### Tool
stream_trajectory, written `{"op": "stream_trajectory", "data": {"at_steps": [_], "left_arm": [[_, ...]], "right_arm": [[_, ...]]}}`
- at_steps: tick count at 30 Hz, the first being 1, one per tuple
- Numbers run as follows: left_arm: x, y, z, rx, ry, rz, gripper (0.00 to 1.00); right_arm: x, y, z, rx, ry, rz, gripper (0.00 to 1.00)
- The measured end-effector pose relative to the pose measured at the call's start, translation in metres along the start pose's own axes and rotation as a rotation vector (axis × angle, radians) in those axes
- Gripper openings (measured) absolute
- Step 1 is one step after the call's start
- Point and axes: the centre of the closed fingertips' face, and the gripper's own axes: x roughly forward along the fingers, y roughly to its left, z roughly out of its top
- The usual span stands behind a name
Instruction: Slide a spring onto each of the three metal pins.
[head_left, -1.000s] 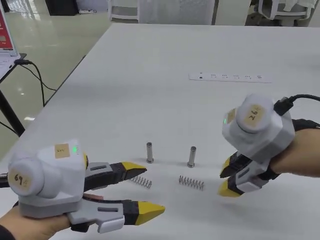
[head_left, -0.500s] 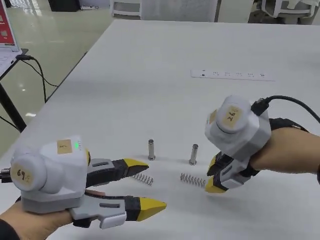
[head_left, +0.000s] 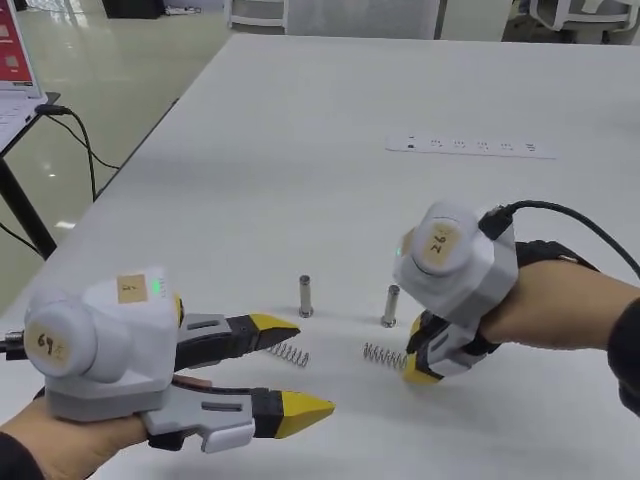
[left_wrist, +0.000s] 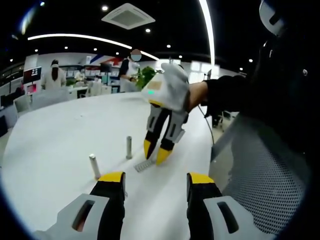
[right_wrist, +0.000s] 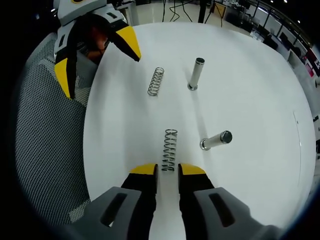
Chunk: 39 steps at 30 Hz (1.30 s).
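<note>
Plainly, the right gripper view is showing the right tongs (right_wrist: 168, 171) narrowly parted, gripping nothing, around the near end of one spring (right_wrist: 170, 145) lying on the surface (right_wrist: 260, 100), which the head view is hiding behind their housing, while the left tongs (head_left: 312, 368) are gaping wide and empty near the other spring (head_left: 290, 352) and two upright pins (head_left: 305, 296).

Two pins (head_left: 305, 296), two springs (head_left: 288, 353), two tools (head_left: 315, 368)
</note>
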Motion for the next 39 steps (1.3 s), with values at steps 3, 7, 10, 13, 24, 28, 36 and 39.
{"op": "stream_trajectory", "data": {"at_steps": [3, 7, 10, 13, 24, 28, 36, 39], "left_arm": [[0.0, 0.0, 0.0, 0.0, 0.0, 0.0, 0.44], [0.001, 0.0, 0.001, 0.003, 0.002, 0.001, 0.43], [0.001, 0.0, 0.001, 0.008, 0.006, -0.001, 0.43], [0.003, -0.001, 0.002, 0.016, 0.011, -0.006, 0.43], [0.012, 0.0, 0.013, 0.064, 0.026, -0.041, 0.4], [0.015, -0.001, 0.016, 0.084, 0.032, -0.059, 0.39], [0.021, -0.005, 0.024, 0.136, 0.048, -0.102, 0.35], [0.024, -0.007, 0.027, 0.147, 0.045, -0.112, 0.33]], "right_arm": [[0.002, 0.001, 0.0, -0.008, 0.006, 0.0, 0.12], [0.003, -0.001, 0.0, -0.024, 0.011, -0.011, 0.08], [0.002, -0.002, -0.001, -0.036, 0.013, -0.015, 0.08], [-0.001, -0.001, 0.0, -0.03, 0.008, -0.013, 0.08], [-0.025, 0.01, 0.009, -0.036, -0.021, 0.018, 0.08], [-0.037, 0.015, 0.015, -0.044, -0.042, 0.033, 0.08], [-0.059, 0.028, 0.03, -0.084, -0.071, 0.051, 0.08], [-0.063, 0.031, 0.033, -0.098, -0.074, 0.051, 0.08]]}}
